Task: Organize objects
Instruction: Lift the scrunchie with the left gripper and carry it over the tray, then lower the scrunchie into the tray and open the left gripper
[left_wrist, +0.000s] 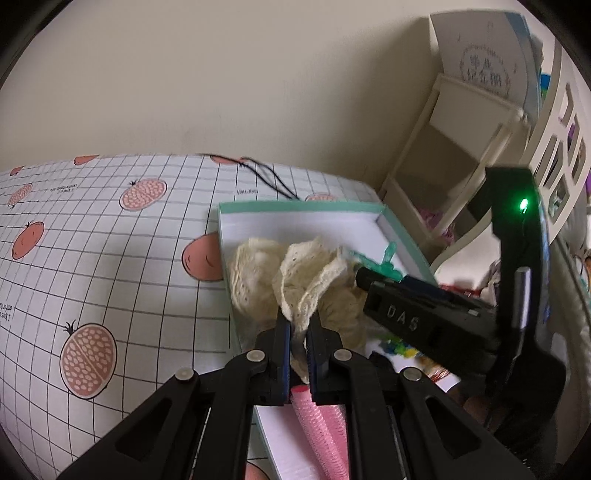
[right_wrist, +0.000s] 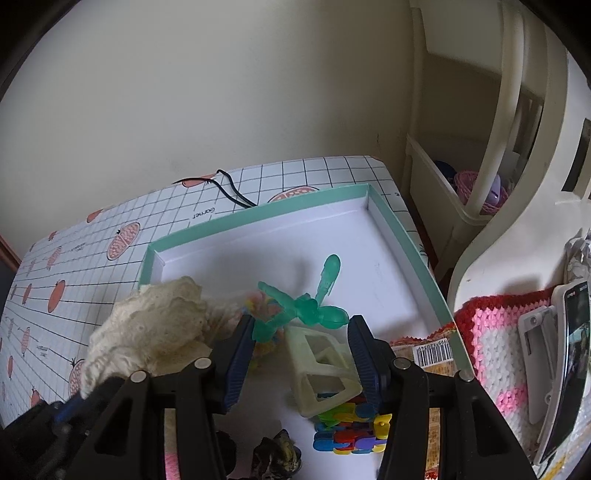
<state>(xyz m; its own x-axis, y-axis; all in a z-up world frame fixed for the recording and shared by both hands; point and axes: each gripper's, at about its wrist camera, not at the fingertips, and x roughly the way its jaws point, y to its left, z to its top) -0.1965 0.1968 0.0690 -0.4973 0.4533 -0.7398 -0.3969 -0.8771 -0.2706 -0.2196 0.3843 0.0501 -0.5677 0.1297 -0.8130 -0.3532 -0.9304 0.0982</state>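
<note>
Left tool (left_wrist: 298, 328): closed on a fold of the cream lace (left_wrist: 295, 280), pinched between its two blue pads. The lace bunches up over the near-left part of the box (left_wrist: 295, 211), a shallow white tray with a teal rim sitting on the counter (left_wrist: 110, 258). A pink roller (left_wrist: 321, 424) lies under our left tool.

Right tool (right_wrist: 298, 354): open, holding nothing. Between its spread fingers we see the green toy (right_wrist: 310, 306) and, closer in, the pale frame (right_wrist: 325, 369). The toy lies just ahead of the tips, its long axis running away and to the right, toward the far right corner of the box. The left finger looks very near or touching one green limb; we cannot tell which. Coloured blocks (right_wrist: 351, 428) lie at the box's near edge.

Our reading: the right tool is the nearer one to the toy and frame; the lace sits to its left, already taken.
</note>
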